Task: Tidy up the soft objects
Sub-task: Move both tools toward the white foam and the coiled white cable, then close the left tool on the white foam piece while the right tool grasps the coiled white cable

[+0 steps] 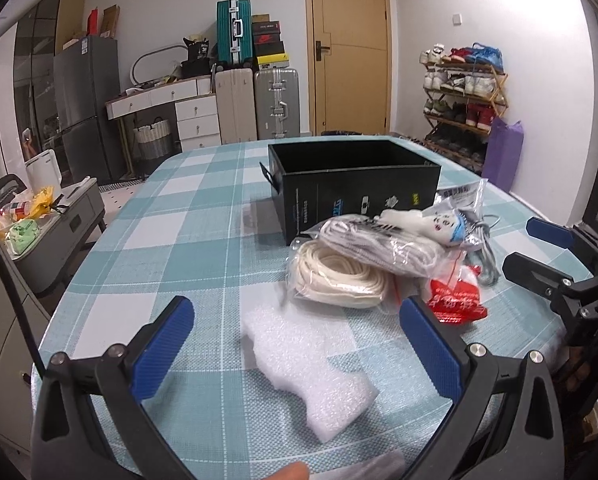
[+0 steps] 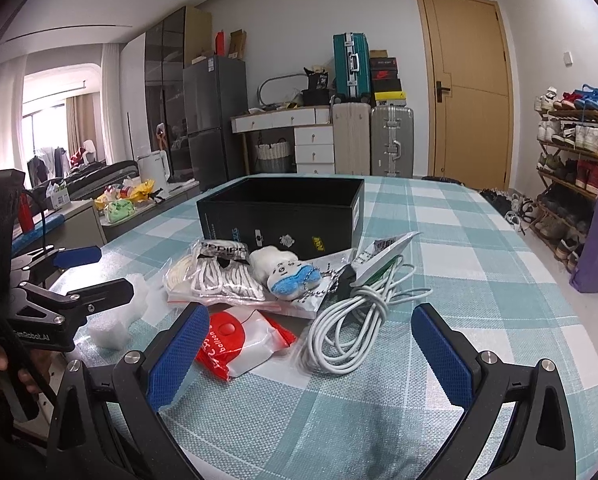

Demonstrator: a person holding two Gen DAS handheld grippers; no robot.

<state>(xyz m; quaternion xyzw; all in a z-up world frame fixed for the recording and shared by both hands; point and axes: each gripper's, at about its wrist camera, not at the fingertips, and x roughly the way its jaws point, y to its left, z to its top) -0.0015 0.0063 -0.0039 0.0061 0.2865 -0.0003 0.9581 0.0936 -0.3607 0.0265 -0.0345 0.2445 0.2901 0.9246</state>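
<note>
1. Left wrist view: left claw (image 1: 295,344) wide, empty, over white foam sheet (image 1: 305,364) on desk (image 1: 187,240).
2. Right claw (image 2: 311,352) wide, empty, near red packet (image 2: 239,340) & cable (image 2: 349,330).
3. Bagged laces (image 1: 339,276), plush (image 1: 427,224) mid-pile; black box (image 1: 355,184) behind.
4. Risk: foam is thin & light, may slip or fold when pinched.

Teal-and-white checked tablecloth (image 2: 439,240), black box (image 2: 279,210), white cable (image 2: 347,320).

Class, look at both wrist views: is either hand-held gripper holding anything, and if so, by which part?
Nothing is held. The left hand-held gripper stands open over the white foam piece; the right hand-held gripper stands open before the white cable.
</note>
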